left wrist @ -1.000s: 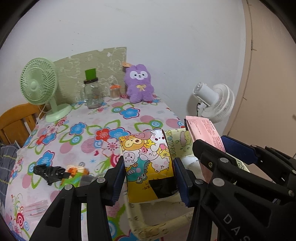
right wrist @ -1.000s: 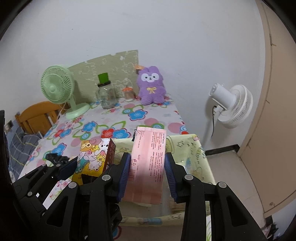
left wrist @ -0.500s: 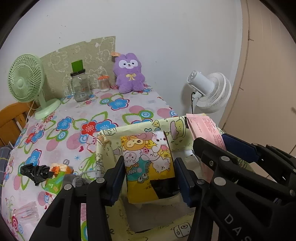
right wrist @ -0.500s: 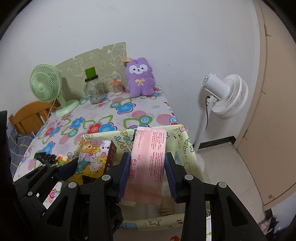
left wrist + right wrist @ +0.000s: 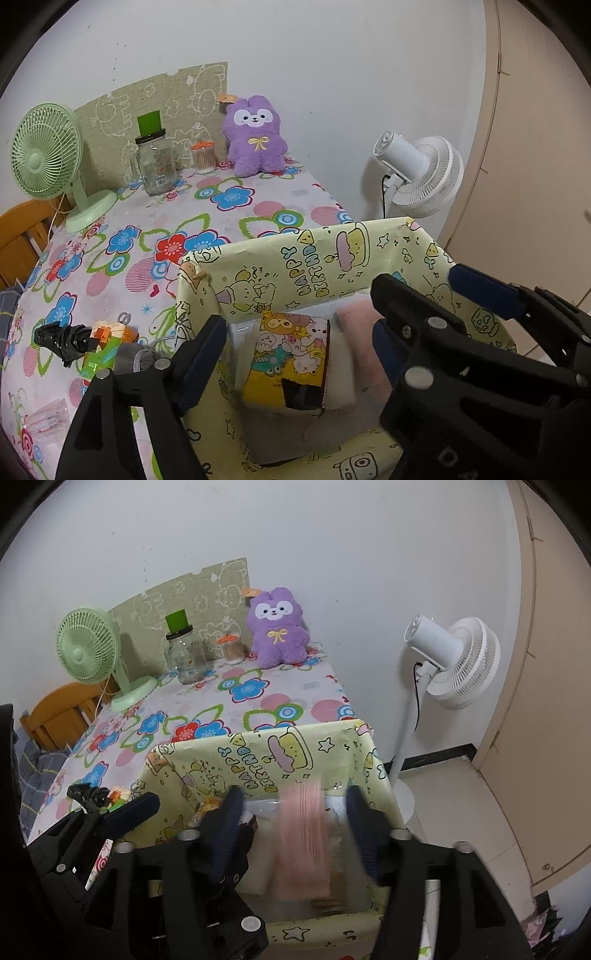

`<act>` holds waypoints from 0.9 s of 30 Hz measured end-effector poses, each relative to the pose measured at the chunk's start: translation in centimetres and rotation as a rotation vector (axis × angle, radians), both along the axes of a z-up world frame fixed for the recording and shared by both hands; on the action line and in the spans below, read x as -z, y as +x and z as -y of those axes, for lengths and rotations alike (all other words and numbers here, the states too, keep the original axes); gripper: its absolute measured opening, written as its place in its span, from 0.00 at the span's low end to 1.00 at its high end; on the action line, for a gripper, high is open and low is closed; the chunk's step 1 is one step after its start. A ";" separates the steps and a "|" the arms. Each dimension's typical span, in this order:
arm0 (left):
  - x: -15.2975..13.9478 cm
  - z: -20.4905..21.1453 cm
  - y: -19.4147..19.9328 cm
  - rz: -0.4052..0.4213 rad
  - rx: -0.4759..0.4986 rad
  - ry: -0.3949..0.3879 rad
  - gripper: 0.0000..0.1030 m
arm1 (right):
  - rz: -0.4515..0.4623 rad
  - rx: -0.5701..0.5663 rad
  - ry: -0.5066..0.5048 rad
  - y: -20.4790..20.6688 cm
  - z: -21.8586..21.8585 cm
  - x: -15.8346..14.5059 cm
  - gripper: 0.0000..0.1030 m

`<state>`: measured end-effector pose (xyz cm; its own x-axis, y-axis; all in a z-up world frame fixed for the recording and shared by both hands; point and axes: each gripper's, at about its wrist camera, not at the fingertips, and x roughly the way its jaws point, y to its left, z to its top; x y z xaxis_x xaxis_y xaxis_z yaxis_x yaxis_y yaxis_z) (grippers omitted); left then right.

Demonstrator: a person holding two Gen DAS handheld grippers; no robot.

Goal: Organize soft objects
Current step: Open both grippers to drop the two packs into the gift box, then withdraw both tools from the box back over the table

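A yellow cartoon tissue pack (image 5: 288, 362) lies inside the yellow "Happy Birthday" box (image 5: 332, 258). My left gripper (image 5: 295, 354) is open above it, fingers apart on either side. A pink tissue pack (image 5: 304, 834), blurred, is inside the same box (image 5: 280, 753), between the spread fingers of my right gripper (image 5: 295, 827), which is open. The pink pack also shows in the left wrist view (image 5: 358, 314), partly behind the right gripper's body. A purple plush (image 5: 256, 136) sits against the far wall; it also shows in the right wrist view (image 5: 279, 627).
On the flowered table (image 5: 147, 229) stand a green desk fan (image 5: 48, 158), a glass jar (image 5: 155, 166) and a small swab jar (image 5: 204, 157). A black object, a green-orange pack and grey cloth (image 5: 96, 343) lie left of the box. A white floor fan (image 5: 450, 661) stands right.
Both grippers have opened and let go of their tissue packs, which have dropped into the box. Both grippers moved forward over the box.
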<state>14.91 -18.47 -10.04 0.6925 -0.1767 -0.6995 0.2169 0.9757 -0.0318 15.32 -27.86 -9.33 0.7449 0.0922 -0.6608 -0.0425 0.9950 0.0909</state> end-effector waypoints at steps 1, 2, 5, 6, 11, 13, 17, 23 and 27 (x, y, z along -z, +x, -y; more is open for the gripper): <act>0.0 0.0 0.0 -0.001 0.002 -0.001 0.84 | 0.010 0.003 -0.005 -0.1 0.0 -0.1 0.66; -0.1 0.0 -0.1 0.000 0.003 -0.002 0.84 | 0.012 0.003 -0.009 -0.2 0.0 -0.2 0.67; -0.2 0.0 -0.1 0.003 0.002 -0.003 0.87 | 0.018 0.002 -0.013 -0.4 -0.1 -0.4 0.72; -0.3 0.0 -0.2 0.006 0.002 -0.003 0.87 | 0.022 0.001 -0.013 -0.5 -0.1 -0.5 0.73; -1.2 -0.6 -1.1 0.034 -0.001 -0.010 0.90 | 0.040 -0.006 -0.012 -1.2 -0.8 -1.2 0.79; -1.6 -1.0 -1.5 0.042 -0.006 -0.013 0.93 | 0.048 -0.006 -0.015 -1.5 -1.0 -1.6 0.81; -2.5 -1.9 -2.3 0.061 -0.010 -0.015 0.95 | 0.057 -0.003 -0.018 -2.2 -1.9 -2.4 0.82; -3.5 -3.6 -3.6 0.096 -0.017 -0.006 1.00 | 0.078 0.000 -0.024 -3.5 -3.5 -3.4 0.88; -4.1 -4.9 -4.5 0.117 -0.028 -0.008 1.00 | 0.084 0.000 -0.039 -4.2 -4.9 -3.9 0.90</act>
<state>10.38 -13.54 -5.95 0.7742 -0.1614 -0.6120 0.1925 0.9812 -0.0153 11.09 -23.01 -5.41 0.7978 0.0675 -0.5991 -0.0482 0.9977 0.0482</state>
